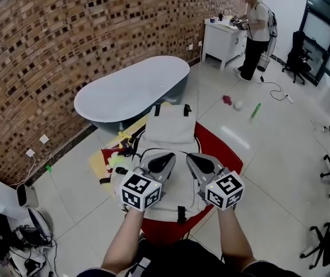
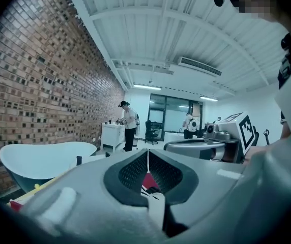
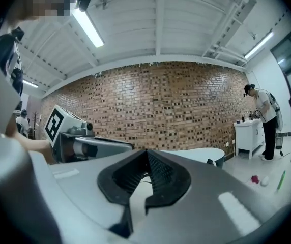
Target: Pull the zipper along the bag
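Head view | left claw (image 1: 168, 158), right claw (image 1: 195, 158) closed | over bag (image 1: 171, 128) | tub (image 1: 131, 88) near far edge

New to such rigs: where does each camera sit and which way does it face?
Head view: on the head, facing down at the bag; forearms, left tool, right tool show.
Left gripper view: on left tool, facing windows; shut jaws show.
Right gripper view: on right tool, facing the brick wall; shut jaws show.
Shared: bathtub.
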{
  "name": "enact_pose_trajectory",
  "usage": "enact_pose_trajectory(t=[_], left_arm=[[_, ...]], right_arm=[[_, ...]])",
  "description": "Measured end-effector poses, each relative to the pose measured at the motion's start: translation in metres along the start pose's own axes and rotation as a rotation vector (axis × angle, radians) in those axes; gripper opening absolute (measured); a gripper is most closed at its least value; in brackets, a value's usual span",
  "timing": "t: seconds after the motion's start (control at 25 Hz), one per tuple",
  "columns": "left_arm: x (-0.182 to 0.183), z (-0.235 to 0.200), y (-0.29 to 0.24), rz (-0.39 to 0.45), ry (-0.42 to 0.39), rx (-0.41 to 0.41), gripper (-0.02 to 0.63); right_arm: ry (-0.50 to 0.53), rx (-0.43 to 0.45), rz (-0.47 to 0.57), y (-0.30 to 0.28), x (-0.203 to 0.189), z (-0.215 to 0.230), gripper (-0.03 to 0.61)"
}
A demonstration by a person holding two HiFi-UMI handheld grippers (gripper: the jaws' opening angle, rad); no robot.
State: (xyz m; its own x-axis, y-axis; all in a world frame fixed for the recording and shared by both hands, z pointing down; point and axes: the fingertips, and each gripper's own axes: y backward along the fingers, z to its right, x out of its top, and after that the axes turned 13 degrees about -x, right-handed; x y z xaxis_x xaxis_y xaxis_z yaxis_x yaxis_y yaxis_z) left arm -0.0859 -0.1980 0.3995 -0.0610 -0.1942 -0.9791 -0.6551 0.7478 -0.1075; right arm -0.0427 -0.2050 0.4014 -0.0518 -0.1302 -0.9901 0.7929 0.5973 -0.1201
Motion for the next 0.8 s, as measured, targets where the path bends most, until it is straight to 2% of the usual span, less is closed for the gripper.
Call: enact_pose_trajectory(t=[0.16,0.8], left_arm=[[0.008,0.014,0.002,0.003,-0.028,-0.019,0.008],[0.008,0.022,0.007,0.022,-0.026,-0.023,0.008]], right_arm=[[-0.038,0.008,0.034,0.015,0.008,-0.011,0.006],[-0.027,0.017,0.054,0.017,0.014,-0.014,0.006]])
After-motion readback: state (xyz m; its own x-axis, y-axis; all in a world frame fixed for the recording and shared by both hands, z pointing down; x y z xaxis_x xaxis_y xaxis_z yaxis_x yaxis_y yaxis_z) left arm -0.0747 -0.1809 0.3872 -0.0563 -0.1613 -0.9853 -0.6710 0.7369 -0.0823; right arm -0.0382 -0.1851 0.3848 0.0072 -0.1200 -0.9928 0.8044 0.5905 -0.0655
